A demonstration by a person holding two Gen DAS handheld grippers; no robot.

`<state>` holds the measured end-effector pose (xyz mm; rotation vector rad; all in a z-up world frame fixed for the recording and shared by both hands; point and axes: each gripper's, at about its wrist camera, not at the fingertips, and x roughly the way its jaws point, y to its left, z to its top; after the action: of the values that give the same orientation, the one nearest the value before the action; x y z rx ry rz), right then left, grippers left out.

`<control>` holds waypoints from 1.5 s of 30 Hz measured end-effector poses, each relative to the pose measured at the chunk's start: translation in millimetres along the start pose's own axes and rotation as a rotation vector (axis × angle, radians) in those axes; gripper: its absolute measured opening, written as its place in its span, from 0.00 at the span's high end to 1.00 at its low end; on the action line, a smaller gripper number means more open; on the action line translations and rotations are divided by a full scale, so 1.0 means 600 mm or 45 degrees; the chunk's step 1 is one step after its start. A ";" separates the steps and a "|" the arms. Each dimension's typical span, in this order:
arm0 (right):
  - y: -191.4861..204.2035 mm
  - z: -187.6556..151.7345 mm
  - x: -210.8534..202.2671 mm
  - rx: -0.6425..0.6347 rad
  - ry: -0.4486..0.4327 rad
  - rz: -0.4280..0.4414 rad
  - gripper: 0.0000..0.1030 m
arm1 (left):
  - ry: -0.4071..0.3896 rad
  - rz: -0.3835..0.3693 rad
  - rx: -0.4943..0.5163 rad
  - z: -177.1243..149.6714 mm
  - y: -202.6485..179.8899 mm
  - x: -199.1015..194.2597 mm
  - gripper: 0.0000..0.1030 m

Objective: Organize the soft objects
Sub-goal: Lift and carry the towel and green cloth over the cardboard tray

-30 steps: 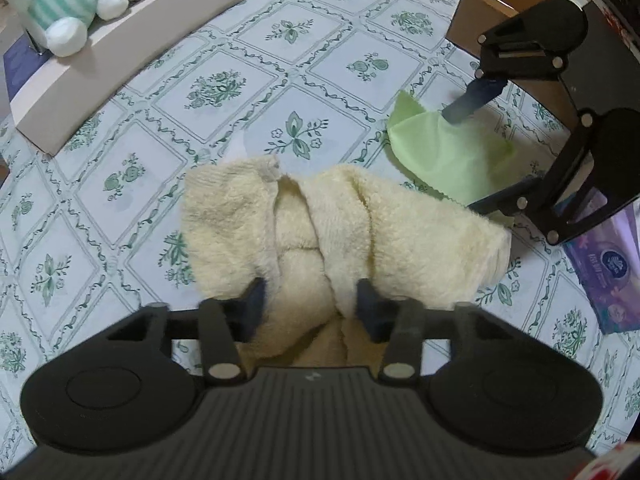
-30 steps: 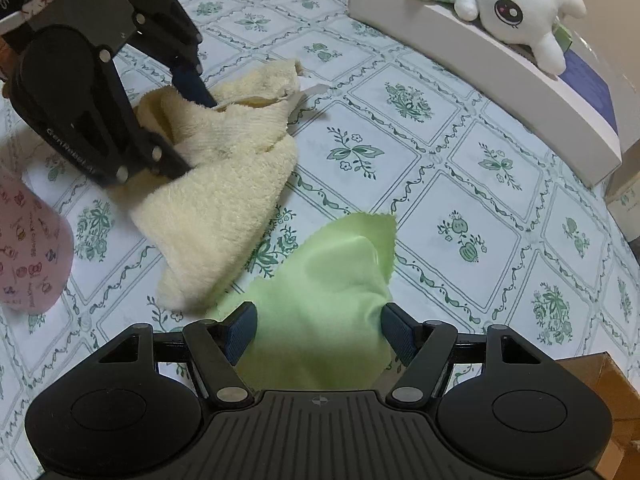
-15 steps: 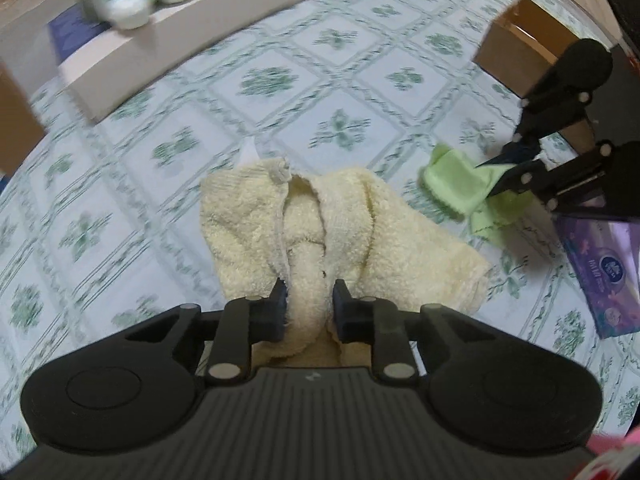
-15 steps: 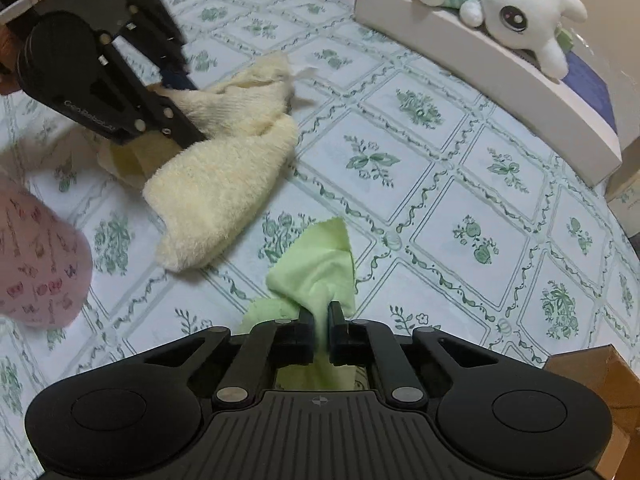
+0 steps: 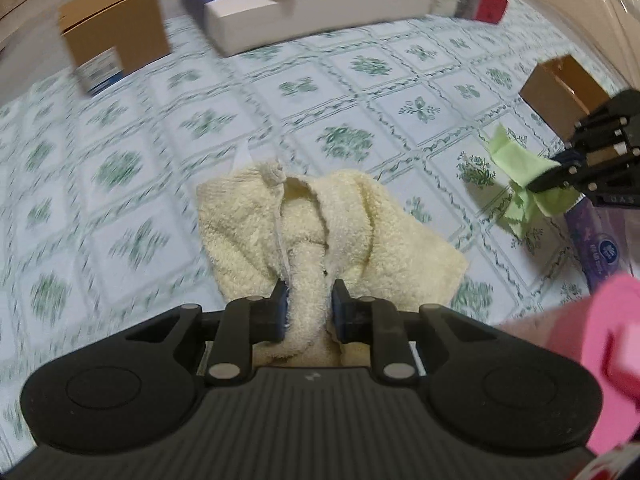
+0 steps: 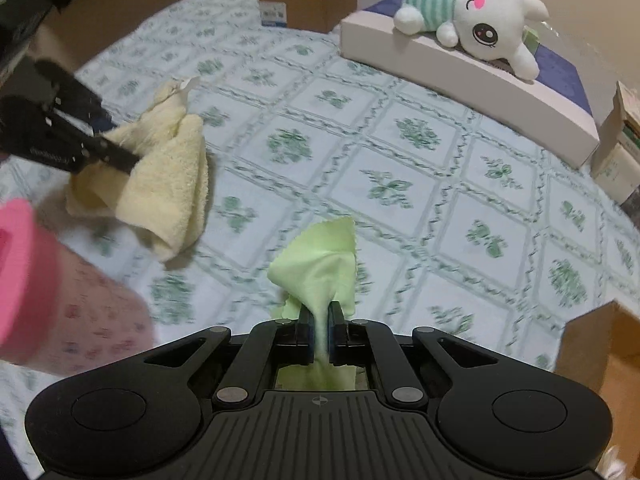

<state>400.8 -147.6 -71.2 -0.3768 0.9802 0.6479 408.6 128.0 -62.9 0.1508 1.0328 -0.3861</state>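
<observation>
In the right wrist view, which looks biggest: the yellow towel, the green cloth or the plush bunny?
1. yellow towel and plush bunny: about alike; the bunny lies farther off, so unsure.
2. green cloth: smallest, though nearest.

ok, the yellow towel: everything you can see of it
The yellow towel is pale cream terry cloth, fluffy, with a stitched hem and a small white tag at one corner. It is bunched into loose folds, not flat. The left gripper is shut on a gathered fold of it, and the rest hangs from there above the floral tablecloth. Whether its lower edge touches the cloth is unclear. It sits apart from the green cloth.
</observation>
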 end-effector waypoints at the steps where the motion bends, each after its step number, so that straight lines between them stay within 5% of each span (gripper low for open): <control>1: 0.007 -0.003 -0.005 0.009 -0.005 0.009 0.94 | -0.009 0.004 -0.020 -0.011 0.003 -0.008 0.82; 16: 0.112 -0.082 -0.064 0.056 -0.068 0.012 0.94 | -0.136 0.038 -0.281 -0.193 -0.018 -0.119 0.82; 26: 0.161 -0.165 -0.114 0.270 -0.162 0.093 0.94 | -0.267 0.089 -0.443 -0.305 -0.073 -0.182 0.82; 45: 0.192 -0.344 -0.205 0.619 -0.275 0.134 0.94 | -0.387 0.086 -0.602 -0.426 -0.241 -0.234 0.82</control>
<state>143.8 -219.0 -73.0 0.1718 0.9183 0.5106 83.7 105.7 -64.2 -0.2898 0.7909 -0.0907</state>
